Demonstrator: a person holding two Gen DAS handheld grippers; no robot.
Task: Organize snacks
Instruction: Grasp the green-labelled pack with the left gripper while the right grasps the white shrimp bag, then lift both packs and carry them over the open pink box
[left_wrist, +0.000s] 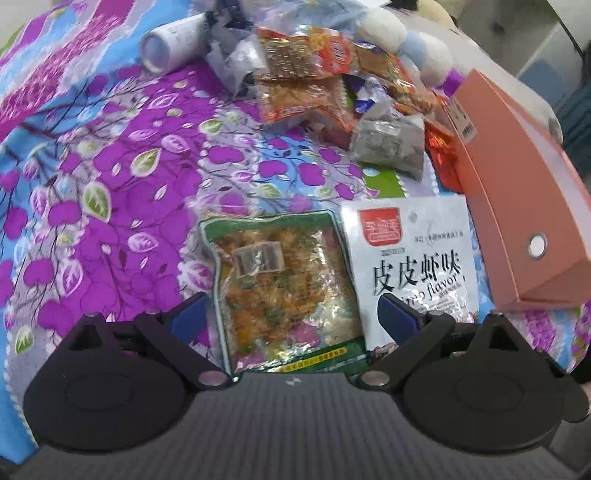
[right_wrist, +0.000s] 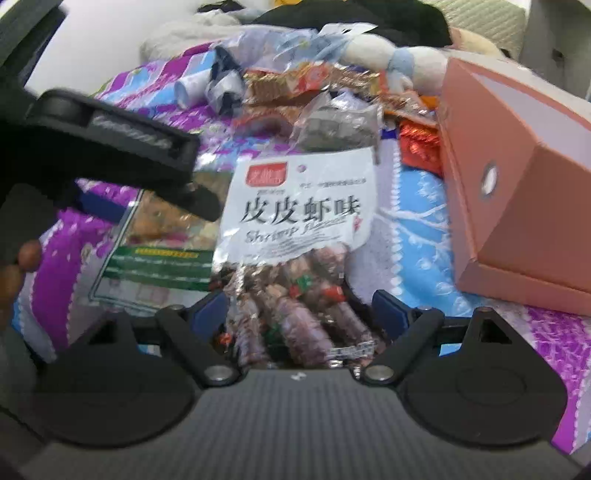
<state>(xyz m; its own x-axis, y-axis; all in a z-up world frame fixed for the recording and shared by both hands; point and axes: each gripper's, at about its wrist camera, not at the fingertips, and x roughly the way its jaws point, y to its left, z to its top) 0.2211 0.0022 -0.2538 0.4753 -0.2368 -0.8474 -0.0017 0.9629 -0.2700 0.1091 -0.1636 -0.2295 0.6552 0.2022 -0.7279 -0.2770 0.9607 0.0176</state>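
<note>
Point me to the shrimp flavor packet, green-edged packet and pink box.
shrimp flavor packet (right_wrist: 295, 206): right wrist view, white label area.
green-edged packet (left_wrist: 284, 291): left wrist view, clear middle of the bag.
pink box (left_wrist: 517, 206): left wrist view, long side panel.

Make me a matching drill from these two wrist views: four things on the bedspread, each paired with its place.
1. green-edged snack bag
2. white shrimp-flavour bag
3. pink box
4. white tube

a. far left, beside the snack pile
b. right edge
c. between the left gripper's open jaws
d. between the right gripper's open jaws

Pairs: 1-c, 2-d, 3-b, 4-a
</note>
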